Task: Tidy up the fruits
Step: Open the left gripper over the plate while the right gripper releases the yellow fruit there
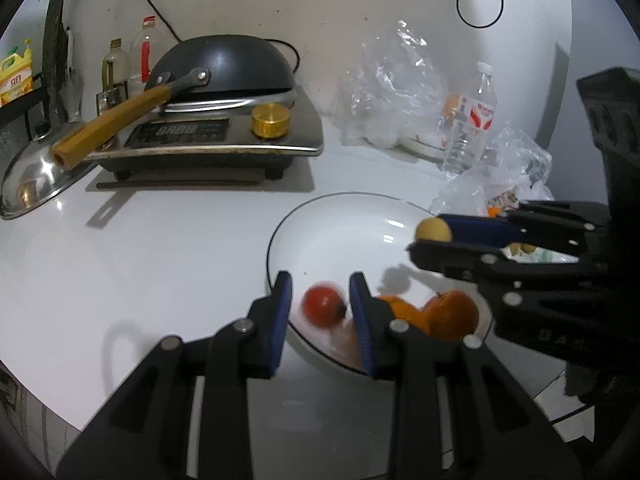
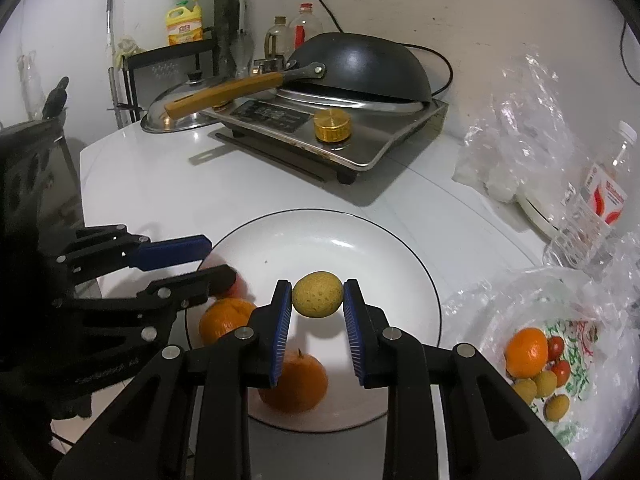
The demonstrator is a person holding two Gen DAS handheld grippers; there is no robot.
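A white plate (image 1: 320,208) (image 2: 320,240) with a dark rim holds two oranges (image 1: 452,314) (image 2: 296,380). My left gripper (image 1: 321,280) (image 2: 222,260) hangs over the plate's near-left edge. A small red tomato (image 1: 322,306) (image 2: 238,286), blurred, sits loose between its blue pads with a gap on each side. Just above the plate's middle, my right gripper (image 2: 317,284) (image 1: 430,234) is shut on a round yellow-brown fruit (image 2: 317,294) (image 1: 433,230). An open plastic bag (image 2: 536,356) at the right holds an orange, tomatoes and more yellow fruits.
An induction cooker (image 1: 216,136) (image 2: 320,128) with an upturned black wok (image 1: 224,64) stands at the back, a steel lid (image 1: 36,176) beside it. Crumpled clear bags (image 1: 392,92) and a water bottle (image 1: 472,120) (image 2: 596,200) crowd the right side.
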